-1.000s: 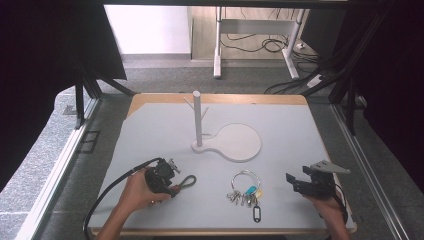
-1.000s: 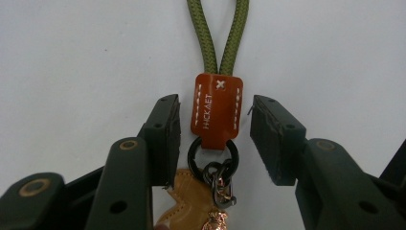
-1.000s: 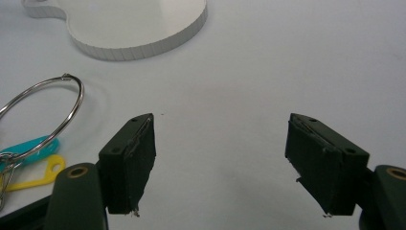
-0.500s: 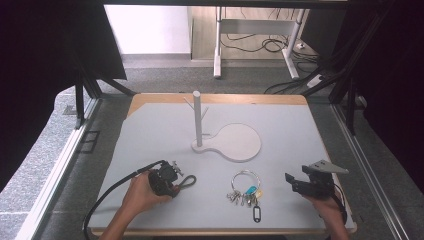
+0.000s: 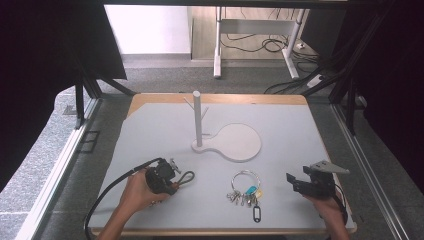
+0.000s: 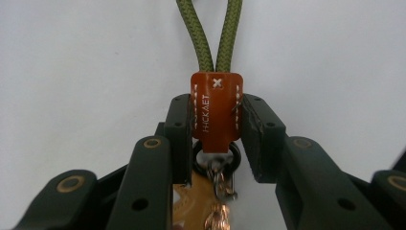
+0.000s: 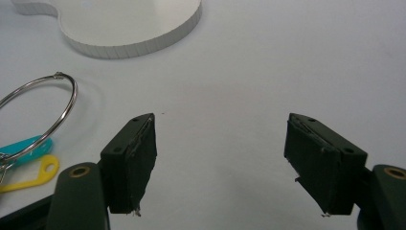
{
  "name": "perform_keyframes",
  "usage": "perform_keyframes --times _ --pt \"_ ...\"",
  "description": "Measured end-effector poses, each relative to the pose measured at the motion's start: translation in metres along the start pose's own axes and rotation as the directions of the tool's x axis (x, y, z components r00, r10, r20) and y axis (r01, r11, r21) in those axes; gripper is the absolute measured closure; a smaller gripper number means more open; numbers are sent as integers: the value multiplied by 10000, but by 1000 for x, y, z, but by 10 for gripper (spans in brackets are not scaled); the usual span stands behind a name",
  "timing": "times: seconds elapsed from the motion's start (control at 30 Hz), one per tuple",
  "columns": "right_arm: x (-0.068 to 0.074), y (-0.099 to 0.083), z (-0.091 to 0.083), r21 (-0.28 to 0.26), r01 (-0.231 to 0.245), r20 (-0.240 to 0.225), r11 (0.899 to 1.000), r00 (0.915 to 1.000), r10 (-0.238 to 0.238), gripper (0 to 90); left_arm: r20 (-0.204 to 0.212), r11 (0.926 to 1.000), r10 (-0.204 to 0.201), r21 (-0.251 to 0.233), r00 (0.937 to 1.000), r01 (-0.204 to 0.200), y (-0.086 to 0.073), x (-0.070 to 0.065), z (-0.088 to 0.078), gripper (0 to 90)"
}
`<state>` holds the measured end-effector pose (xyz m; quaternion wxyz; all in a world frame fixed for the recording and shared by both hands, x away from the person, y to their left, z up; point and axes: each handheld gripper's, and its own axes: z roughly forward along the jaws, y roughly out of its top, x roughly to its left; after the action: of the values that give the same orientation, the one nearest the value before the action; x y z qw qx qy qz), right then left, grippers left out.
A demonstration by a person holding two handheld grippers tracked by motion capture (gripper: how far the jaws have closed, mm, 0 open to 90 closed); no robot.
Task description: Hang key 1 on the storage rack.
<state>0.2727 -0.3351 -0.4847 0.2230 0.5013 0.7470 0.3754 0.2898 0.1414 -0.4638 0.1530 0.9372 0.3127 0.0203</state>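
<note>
left gripper (image 6: 216, 124) low at front-left of table (image 5: 300, 135), jaws just closed, pads clamped on brown leather tab (image 6: 216, 112) of keychain; green cord loop (image 6: 214, 33) runs forward from tab, flat on table. right gripper (image 7: 220, 163) at front right, jaws wide apart, nothing between. key ring (image 5: 246, 181) lies between grippers, white stand (image 5: 198, 120) beyond.
</note>
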Motion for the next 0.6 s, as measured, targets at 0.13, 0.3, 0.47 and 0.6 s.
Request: perform_keyframes --times 0.13,0.3,0.47,0.6 --pt "-1 0 -2 -74 -47 3 10000 10000 47 270 140 9991 -148 -387 9998 153 -3 6 -18 666" --pt "-2 1 -4 -137 -107 3 9998 9999 107 270 134 9960 -342 -817 9993 351 -6 14 -36 666" --pt "-5 1 -8 -227 -278 41 9994 9996 279 272 151 9914 -489 -1209 9987 504 -4 19 -55 666" --pt "-7 0 -7 -212 -322 58 9993 9995 324 273 221 9882 -554 -1419 9982 580 0 25 -68 666"
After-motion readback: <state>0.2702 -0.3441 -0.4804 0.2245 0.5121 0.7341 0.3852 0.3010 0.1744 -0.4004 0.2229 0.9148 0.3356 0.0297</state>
